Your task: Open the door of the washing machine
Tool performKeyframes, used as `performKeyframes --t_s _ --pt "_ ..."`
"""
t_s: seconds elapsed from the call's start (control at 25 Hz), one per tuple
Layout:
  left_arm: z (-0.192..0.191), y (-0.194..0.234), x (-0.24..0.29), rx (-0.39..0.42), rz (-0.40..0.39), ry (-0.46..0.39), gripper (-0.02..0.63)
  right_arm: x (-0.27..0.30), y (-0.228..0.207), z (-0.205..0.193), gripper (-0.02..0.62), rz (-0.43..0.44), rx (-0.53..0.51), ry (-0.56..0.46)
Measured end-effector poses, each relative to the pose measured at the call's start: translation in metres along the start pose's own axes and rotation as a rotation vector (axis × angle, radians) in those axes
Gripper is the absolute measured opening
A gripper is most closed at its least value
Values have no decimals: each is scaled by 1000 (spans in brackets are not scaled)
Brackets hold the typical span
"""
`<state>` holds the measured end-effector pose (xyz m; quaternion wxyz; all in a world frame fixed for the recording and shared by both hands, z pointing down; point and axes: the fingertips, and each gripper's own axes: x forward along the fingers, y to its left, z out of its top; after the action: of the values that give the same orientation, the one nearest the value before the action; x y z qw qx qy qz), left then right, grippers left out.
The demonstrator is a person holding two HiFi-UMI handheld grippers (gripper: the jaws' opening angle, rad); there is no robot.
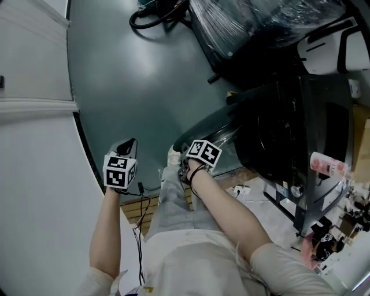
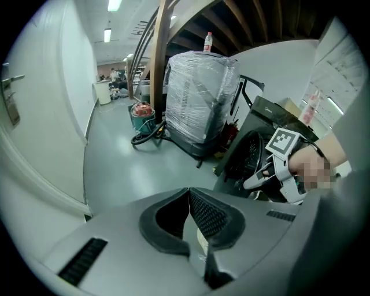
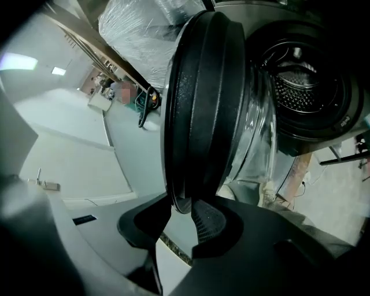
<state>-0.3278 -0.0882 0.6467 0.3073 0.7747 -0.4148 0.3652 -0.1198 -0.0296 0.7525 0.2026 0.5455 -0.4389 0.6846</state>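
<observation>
The dark washing machine (image 1: pixel 277 139) stands at the right in the head view, and its round glass door (image 1: pixel 211 130) is swung out towards me. In the right gripper view the door's thick black rim (image 3: pixel 202 98) runs edge-on down between the jaws, and the drum (image 3: pixel 303 87) lies open behind it. My right gripper (image 3: pixel 185 205) is shut on that rim; it sits under its marker cube (image 1: pixel 193 162). My left gripper (image 1: pixel 127 147) hangs over the floor to the left, shut and holding nothing (image 2: pixel 189 191). From there I see the right gripper (image 2: pixel 277 167) at the machine (image 2: pixel 248 156).
A plastic-wrapped bulky item (image 1: pixel 260 23) stands behind the machine, with a black hose coil (image 1: pixel 153 14) beside it on the grey floor. A white wall (image 1: pixel 34 144) runs along the left. Cables (image 1: pixel 139 202) lie by my leg and shoe (image 1: pixel 173 155). Clutter and a pink bottle (image 1: pixel 326 165) fill the right.
</observation>
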Motion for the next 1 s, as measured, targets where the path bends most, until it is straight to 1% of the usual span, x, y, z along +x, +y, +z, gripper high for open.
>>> performKeyframes --t_s 0.2,0.36,0.64,0.8,1.0 --pt "13 29 -3 11 29 -31 21 17 39 20 134 27 98 -24" --pt "25 49 -6 -1 43 -56 21 29 62 36 141 59 178 -47" --pt "36 69 -7 -17 61 -76 21 42 95 59 147 108 254 -87" --pt "43 70 -7 -30 62 -93 21 47 108 69 147 133 274 -96" --pt "44 54 -8 -25 45 -89 21 47 109 70 153 157 285 -86"
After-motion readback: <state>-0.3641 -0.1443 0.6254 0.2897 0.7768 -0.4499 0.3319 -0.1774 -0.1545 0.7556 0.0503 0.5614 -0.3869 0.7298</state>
